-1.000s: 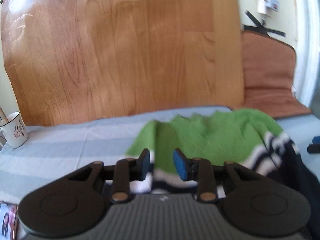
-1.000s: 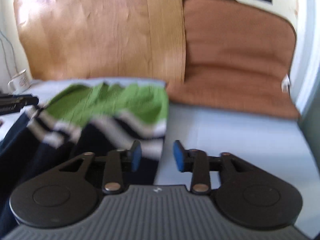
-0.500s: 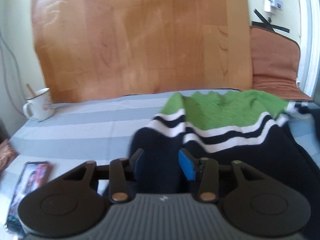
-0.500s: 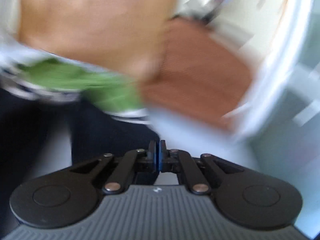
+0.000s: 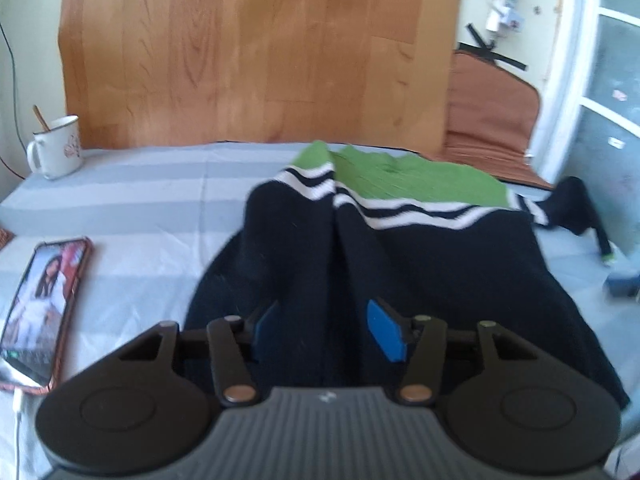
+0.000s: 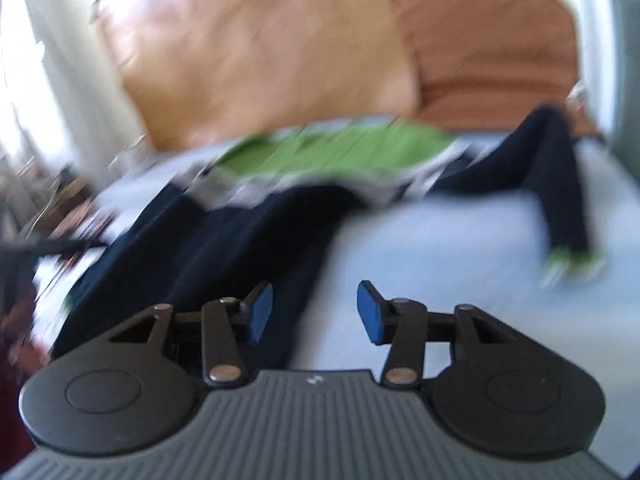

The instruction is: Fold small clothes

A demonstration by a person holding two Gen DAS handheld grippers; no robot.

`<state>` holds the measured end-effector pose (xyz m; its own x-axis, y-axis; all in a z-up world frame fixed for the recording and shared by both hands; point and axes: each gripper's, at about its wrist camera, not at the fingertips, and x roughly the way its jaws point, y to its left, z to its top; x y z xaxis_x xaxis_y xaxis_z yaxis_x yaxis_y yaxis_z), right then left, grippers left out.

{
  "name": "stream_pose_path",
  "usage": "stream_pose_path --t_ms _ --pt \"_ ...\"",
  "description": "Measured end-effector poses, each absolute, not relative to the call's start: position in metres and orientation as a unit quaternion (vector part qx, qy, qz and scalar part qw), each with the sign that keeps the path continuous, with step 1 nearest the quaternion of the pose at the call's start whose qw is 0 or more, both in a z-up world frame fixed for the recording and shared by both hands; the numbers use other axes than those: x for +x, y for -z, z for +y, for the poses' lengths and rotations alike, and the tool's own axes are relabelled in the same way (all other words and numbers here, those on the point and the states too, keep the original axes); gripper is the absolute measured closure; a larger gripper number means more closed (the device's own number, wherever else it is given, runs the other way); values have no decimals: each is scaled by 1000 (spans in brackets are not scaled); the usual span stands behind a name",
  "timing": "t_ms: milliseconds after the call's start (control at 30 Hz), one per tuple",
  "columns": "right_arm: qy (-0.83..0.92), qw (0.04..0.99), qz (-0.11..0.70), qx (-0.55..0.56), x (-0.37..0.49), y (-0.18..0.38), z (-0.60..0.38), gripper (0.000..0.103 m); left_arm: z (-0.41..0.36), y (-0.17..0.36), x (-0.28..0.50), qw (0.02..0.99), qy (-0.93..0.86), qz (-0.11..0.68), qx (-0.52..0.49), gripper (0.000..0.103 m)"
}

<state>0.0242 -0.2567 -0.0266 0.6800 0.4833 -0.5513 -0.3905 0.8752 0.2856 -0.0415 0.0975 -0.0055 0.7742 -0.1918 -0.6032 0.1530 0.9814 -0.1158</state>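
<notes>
Covering most of the scene is the pale striped bedsheet (image 5: pixel 160 208), and on it, right of centre, lies the sweater (image 5: pixel 400 248), navy in the body with white bands and a green yoke at the far end. It looks spread out rather than folded: the hem end sits near, the green part far, and one navy sleeve (image 6: pixel 556 176) trails off to the right with its green cuff hanging toward the near right. A lengthwise ridge runs down the middle of the body, so I'd say it isn't lying quite smooth. My guess is the folding has barely begun, with the sleeves and the body both left to turn in.

The left gripper (image 5: pixel 326 328) hangs over the near hem, its blue pads spread with dark cloth showing between them, holding nothing. The right gripper (image 6: pixel 314 312) is likewise spread and empty, over the sweater's right edge where cloth meets sheet; that view is badly smeared.

A phone (image 5: pixel 44 312) lies on the near left, screen lit, and a white mug (image 5: pixel 56 152) stands at the far left
</notes>
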Motion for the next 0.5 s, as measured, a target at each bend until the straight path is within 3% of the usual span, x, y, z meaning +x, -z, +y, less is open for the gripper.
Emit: stream_pose_path --t_ms 67,100,133,333,500 --pt "-241 899 358 82 19 49 -238 53 96 7 -47 942 93 322 -23 52" --pt "-239 901 351 82 14 55 -233 58 96 8 -49 942 90 322 -21 52" --pt "-245 903 345 77 8 57 -227 94 95 9 -49 942 86 323 -22 52" --pt "-145 933 323 61 -12 30 -248 95 106 9 -59 947 62 313 -23 46" --pt "-65 925 373 18 -24 43 -268 95 128 12 -67 951 26 305 -33 42"
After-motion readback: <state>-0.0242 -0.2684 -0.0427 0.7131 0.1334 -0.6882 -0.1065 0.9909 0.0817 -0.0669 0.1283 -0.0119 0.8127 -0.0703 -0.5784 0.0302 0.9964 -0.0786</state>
